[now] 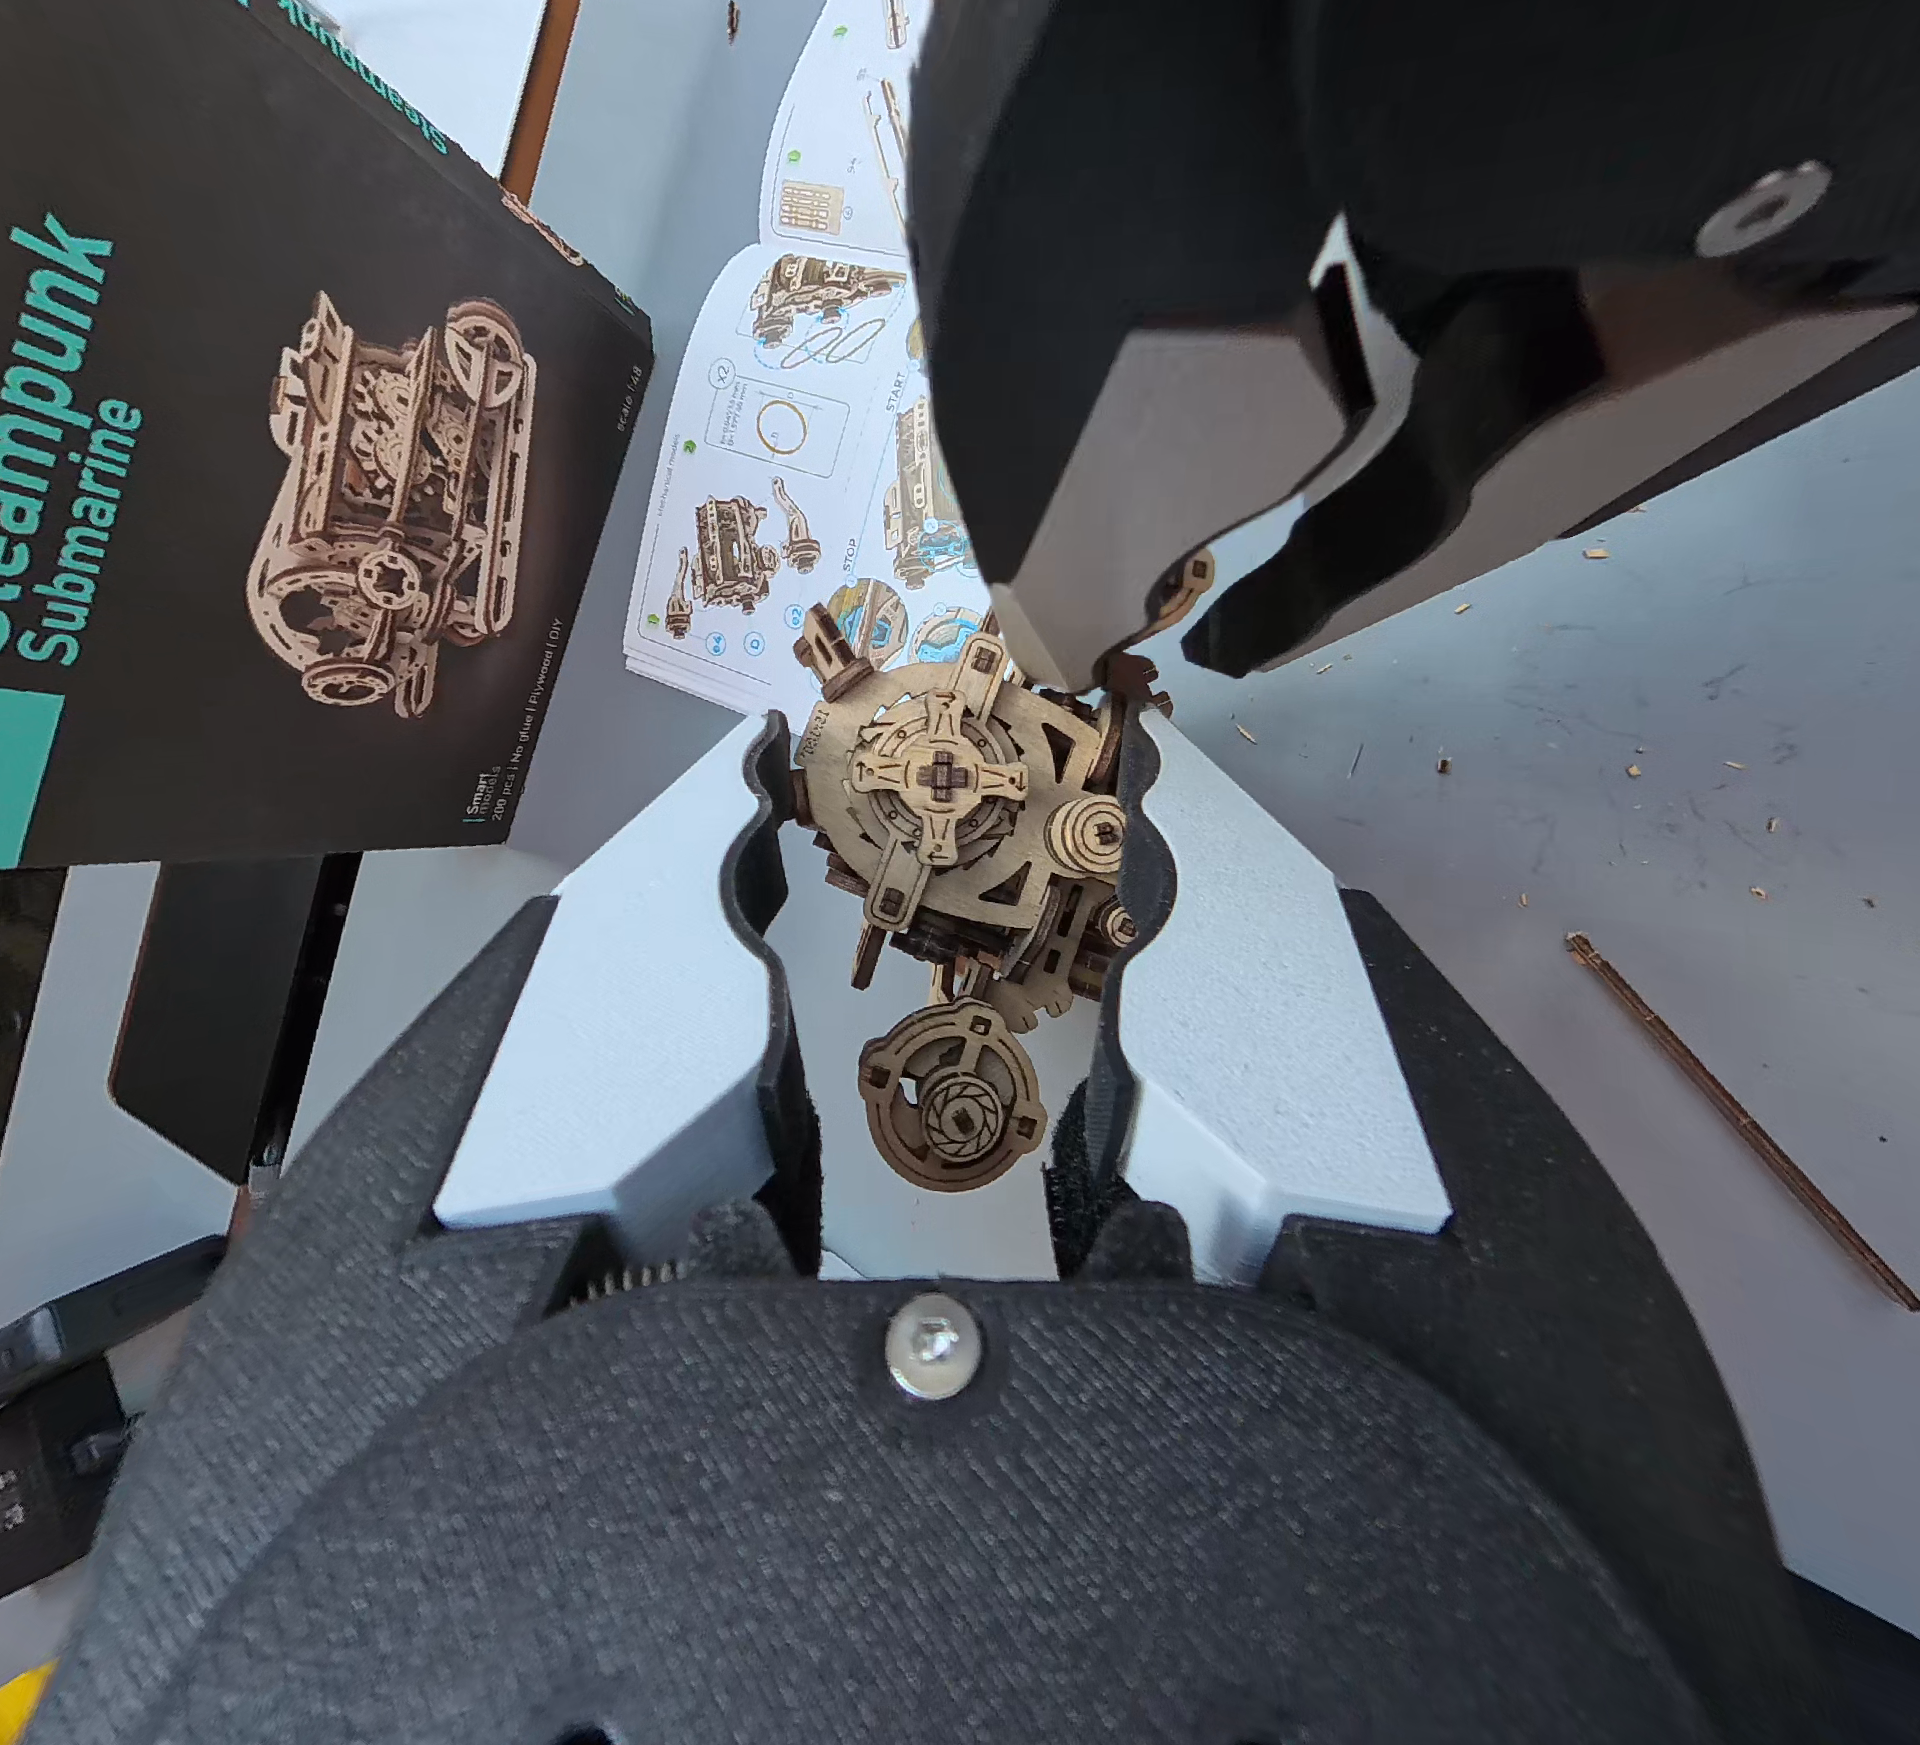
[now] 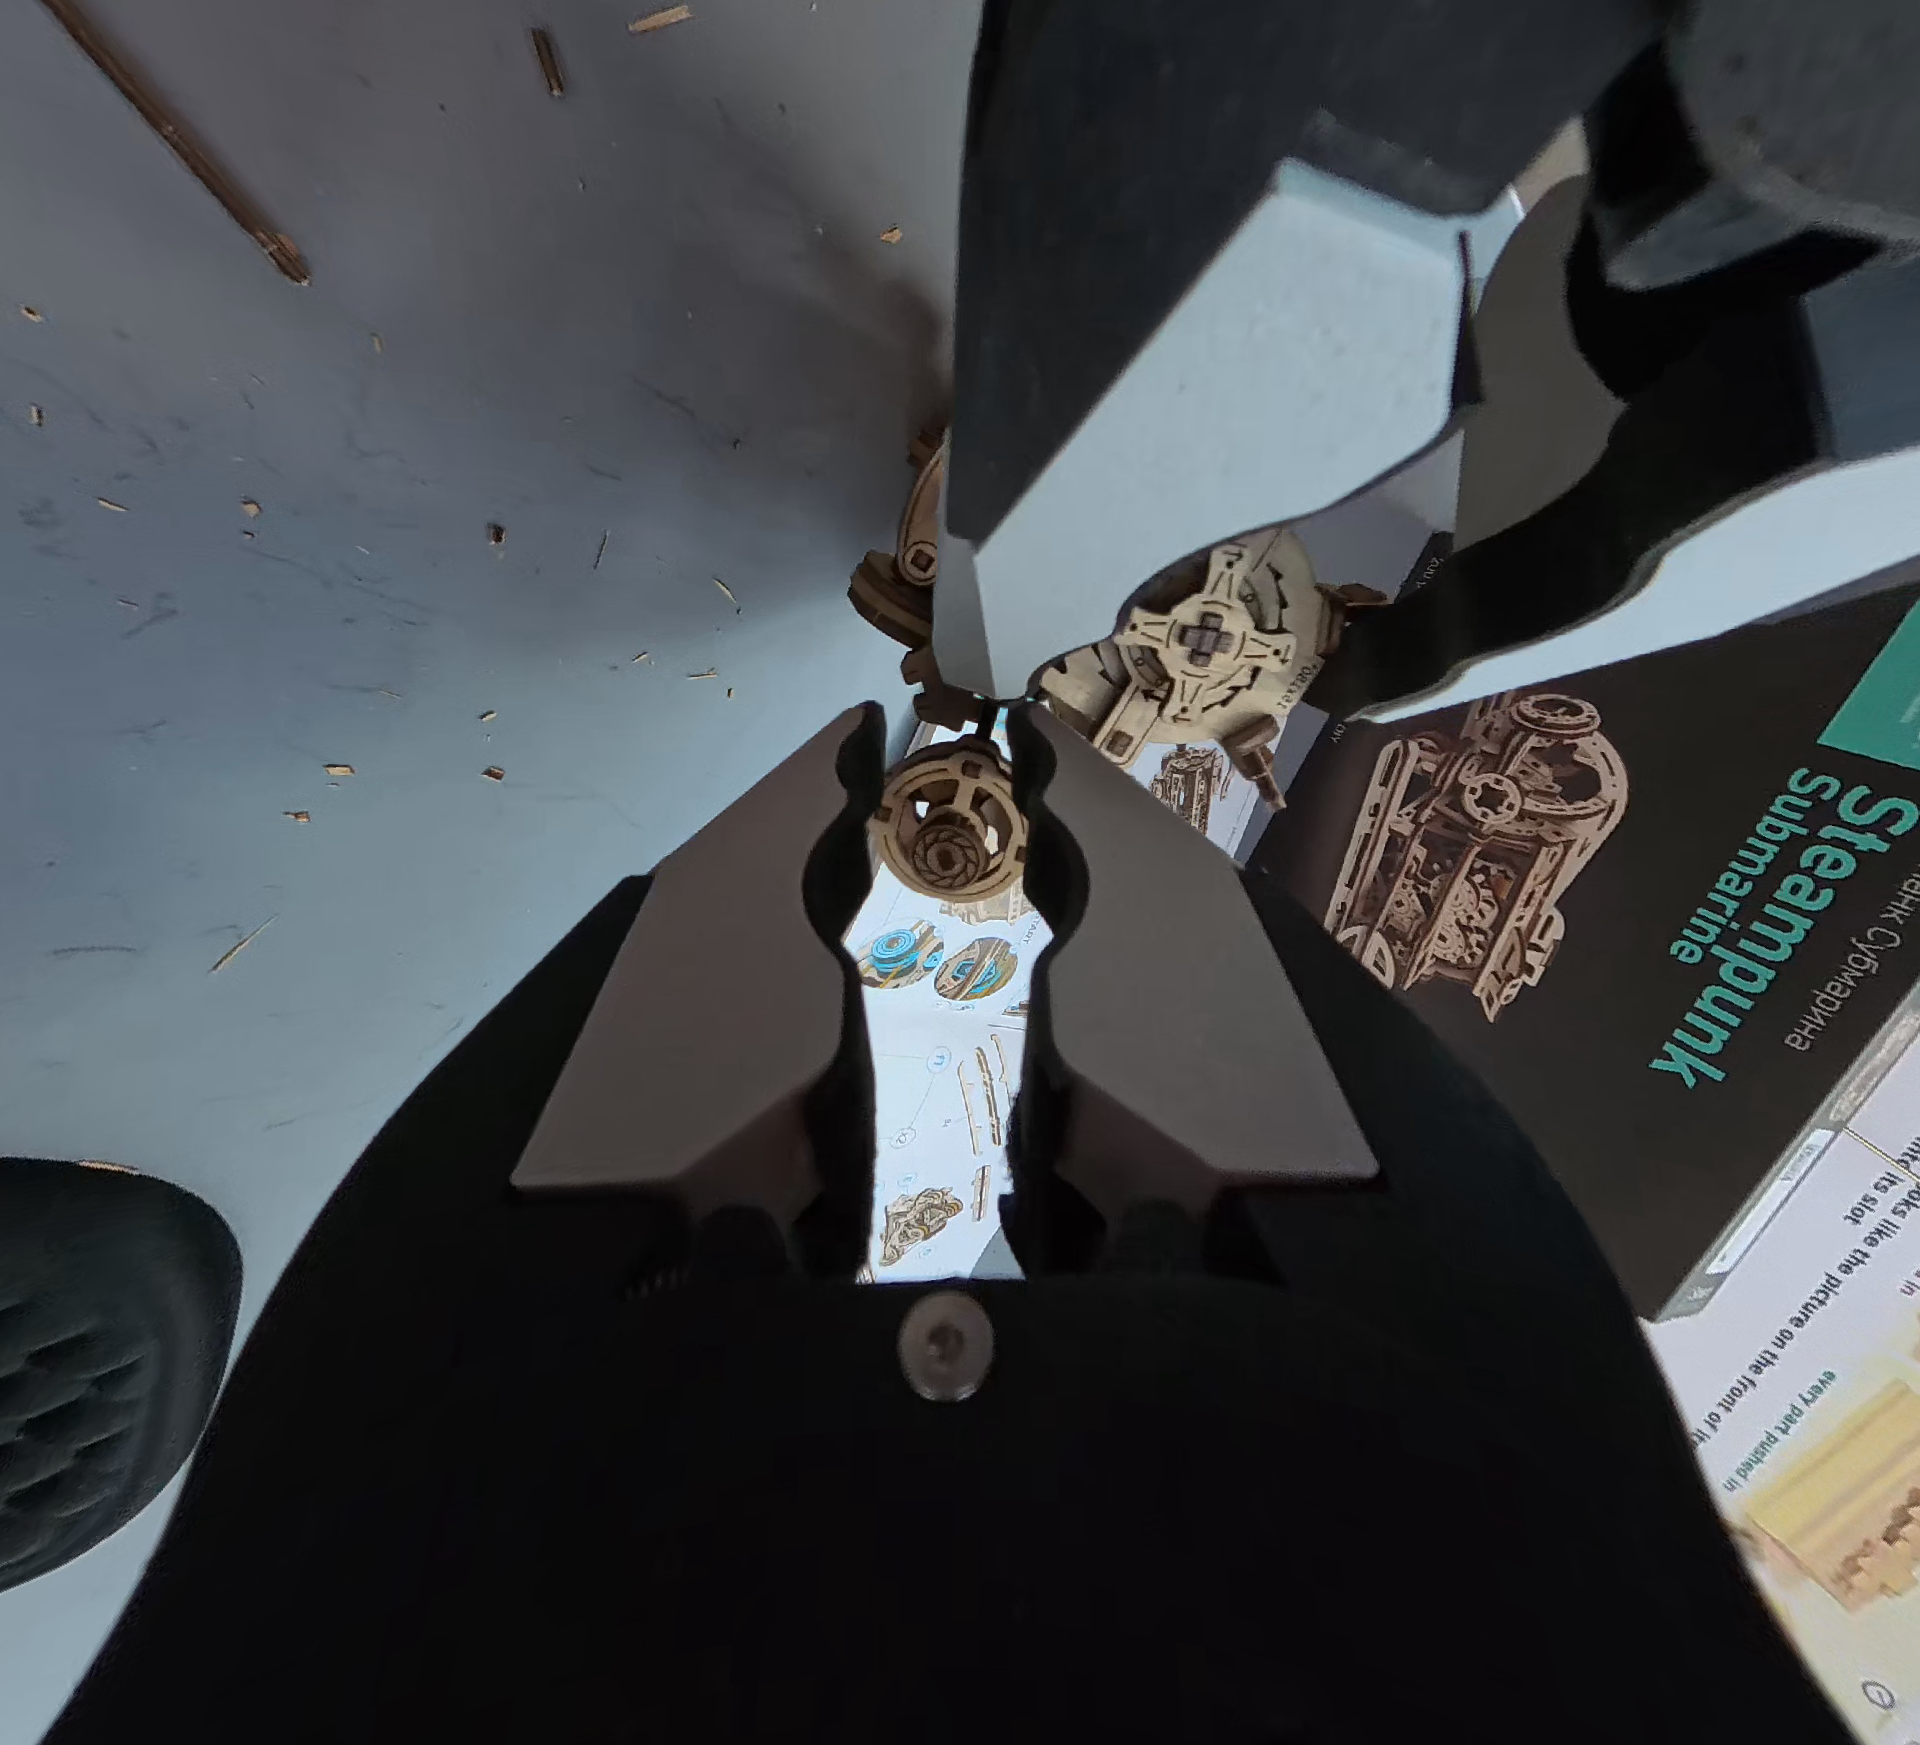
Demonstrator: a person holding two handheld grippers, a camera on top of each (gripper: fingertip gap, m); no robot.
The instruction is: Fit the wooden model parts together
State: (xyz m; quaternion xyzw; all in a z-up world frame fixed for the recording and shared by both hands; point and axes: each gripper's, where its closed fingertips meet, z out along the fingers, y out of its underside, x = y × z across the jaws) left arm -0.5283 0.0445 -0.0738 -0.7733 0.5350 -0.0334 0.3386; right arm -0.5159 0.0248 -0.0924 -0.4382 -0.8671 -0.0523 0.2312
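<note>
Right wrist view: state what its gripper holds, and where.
The right gripper pinches a round wooden part by opposite sides of its rim, near the fingertips.

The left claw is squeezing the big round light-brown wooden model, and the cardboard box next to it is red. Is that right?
Not quite. The cardboard box is black with teal, not red, as the left wrist view shows. The left claw is squeezing the big round light-brown wooden model, and the box is next to it.
</note>
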